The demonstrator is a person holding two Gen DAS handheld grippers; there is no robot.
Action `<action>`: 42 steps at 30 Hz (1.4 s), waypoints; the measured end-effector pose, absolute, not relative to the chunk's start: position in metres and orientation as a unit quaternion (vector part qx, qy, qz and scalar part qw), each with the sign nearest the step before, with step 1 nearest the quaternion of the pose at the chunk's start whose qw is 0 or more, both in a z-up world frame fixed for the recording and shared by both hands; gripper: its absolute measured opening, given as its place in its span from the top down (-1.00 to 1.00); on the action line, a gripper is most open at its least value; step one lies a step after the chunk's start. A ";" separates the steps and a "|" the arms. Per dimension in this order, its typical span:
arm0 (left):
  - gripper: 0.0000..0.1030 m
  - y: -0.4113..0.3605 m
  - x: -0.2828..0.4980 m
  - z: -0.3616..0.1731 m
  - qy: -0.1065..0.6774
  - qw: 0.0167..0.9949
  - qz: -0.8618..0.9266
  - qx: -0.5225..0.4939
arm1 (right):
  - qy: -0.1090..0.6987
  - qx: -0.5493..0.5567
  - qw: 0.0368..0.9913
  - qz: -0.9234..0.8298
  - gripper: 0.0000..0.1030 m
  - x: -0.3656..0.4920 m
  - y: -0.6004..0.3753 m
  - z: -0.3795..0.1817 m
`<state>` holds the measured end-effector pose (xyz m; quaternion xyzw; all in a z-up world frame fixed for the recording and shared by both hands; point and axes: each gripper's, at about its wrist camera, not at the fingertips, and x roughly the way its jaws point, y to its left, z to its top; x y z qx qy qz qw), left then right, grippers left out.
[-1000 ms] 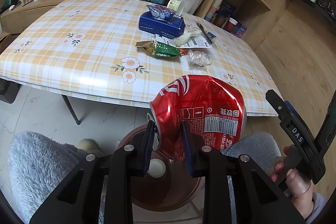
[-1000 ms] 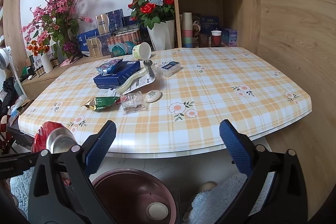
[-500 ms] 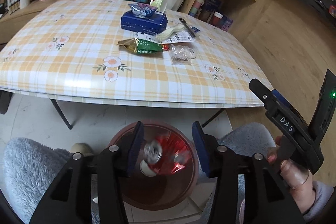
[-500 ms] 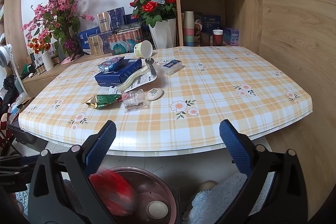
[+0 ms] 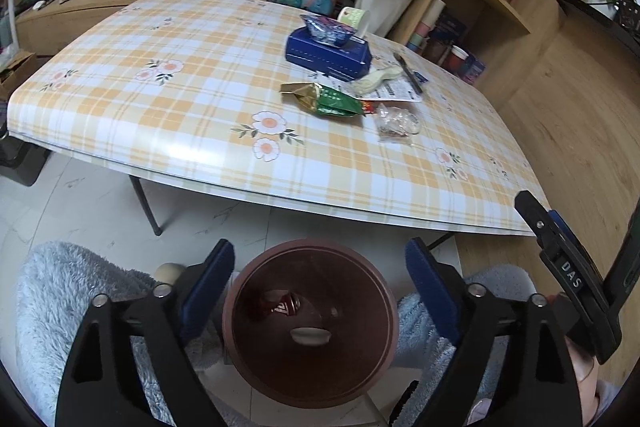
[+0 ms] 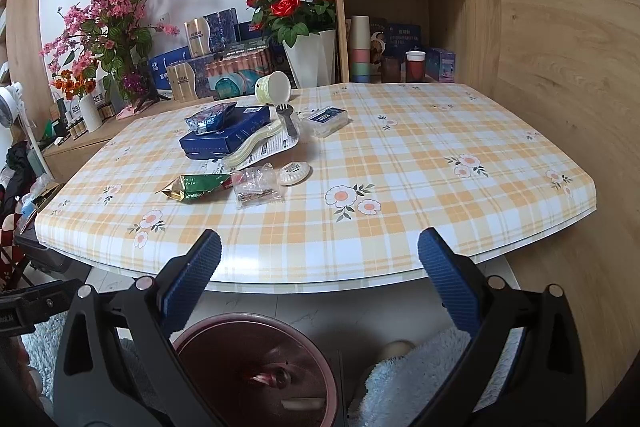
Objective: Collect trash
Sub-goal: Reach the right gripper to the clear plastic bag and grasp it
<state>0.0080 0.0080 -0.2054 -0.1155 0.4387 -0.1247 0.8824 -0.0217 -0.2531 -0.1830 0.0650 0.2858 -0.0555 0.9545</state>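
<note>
A crushed red can (image 5: 280,307) lies at the bottom of the brown round bin (image 5: 236,323) on the floor; the bin (image 6: 328,387) also shows in the right wrist view. My left gripper (image 5: 320,267) is open and empty just above the bin. My right gripper (image 6: 320,259) is open and empty, before the table's front edge. On the table lie a green snack wrapper (image 5: 332,101), a clear plastic bag (image 5: 394,123), a blue foil packet (image 5: 328,27) on a blue box (image 5: 332,57), and a paper cup (image 6: 274,87) on its side.
The checked table (image 5: 160,99) stands beyond the bin, with a fork (image 6: 288,121), a white round disc (image 6: 294,173) and a small clear box (image 6: 328,117). Flower vases and shelves stand behind. Grey fluffy slippers (image 5: 56,291) flank the bin.
My left gripper opened and let the red can go; the can fell into the bin. The left gripper's jaws spread wider. The right gripper barely moved.
</note>
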 end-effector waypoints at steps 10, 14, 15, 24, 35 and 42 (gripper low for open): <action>-0.82 0.025 0.043 -0.195 0.425 0.894 -0.092 -0.104 | 0.294 0.075 0.952 -0.037 -0.89 -0.003 -0.264 -0.188; -0.82 0.033 0.059 -0.187 0.413 0.901 -0.083 -0.104 | 0.298 0.068 0.952 -0.031 -0.89 0.017 -0.269 -0.190; -0.82 0.034 0.063 -0.186 0.412 0.901 -0.081 -0.104 | 0.300 0.061 0.951 -0.031 -0.89 0.023 -0.269 -0.190; -0.81 0.050 0.094 -0.187 0.407 0.904 -0.066 -0.108 | 0.329 0.037 0.943 0.039 -0.49 0.091 -0.251 -0.202; -0.81 0.060 0.126 -0.211 0.426 0.893 -0.056 -0.132 | 0.401 0.011 0.910 0.106 -0.09 0.169 -0.213 -0.240; -0.81 0.056 0.139 -0.218 0.434 0.890 -0.062 -0.128 | 0.407 0.025 0.908 0.100 -0.08 0.188 -0.212 -0.247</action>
